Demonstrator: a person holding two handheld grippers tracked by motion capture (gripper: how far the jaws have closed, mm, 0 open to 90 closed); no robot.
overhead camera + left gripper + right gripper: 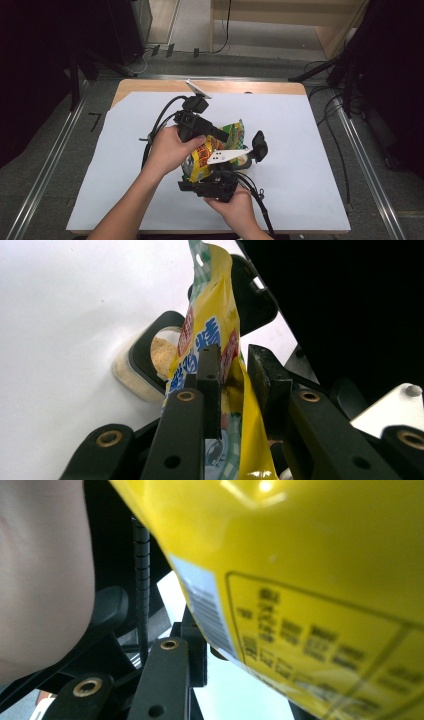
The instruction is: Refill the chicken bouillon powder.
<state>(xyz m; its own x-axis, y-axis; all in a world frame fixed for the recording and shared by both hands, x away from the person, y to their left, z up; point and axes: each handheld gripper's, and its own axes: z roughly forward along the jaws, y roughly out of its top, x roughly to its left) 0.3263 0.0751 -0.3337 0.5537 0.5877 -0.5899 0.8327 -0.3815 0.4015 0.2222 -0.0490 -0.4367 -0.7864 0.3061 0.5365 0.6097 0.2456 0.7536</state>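
A white sheet (300, 150) covered the wooden table (260, 87), with dark curtains and grey floor all around it. Right at the middle of that sheet sat the action: a yellow snack bag (207, 152), held up off the surface between two hand-held tools.

The left gripper (227, 136) came in from the far side of the bag, the person's left hand (170, 147) wrapped around its body. In the left gripper view the yellow snack bag (212, 340) stood squarely between the two black jaws, one pad flat against its printed face, the other just beside its edge, so it was clamped on the bag.

The right gripper (252, 150) lay on the near side of the bag, cradled from below by the right hand (235, 205). Its own view was crowded by the bag's yellow back panel (310, 580); one jaw showed beside it, but whether the jaws gripped could not be told.

Beyond the bag, a small container (145, 365) of tan powder rested on the sheet, its black lid (255, 295) flipped up behind it.
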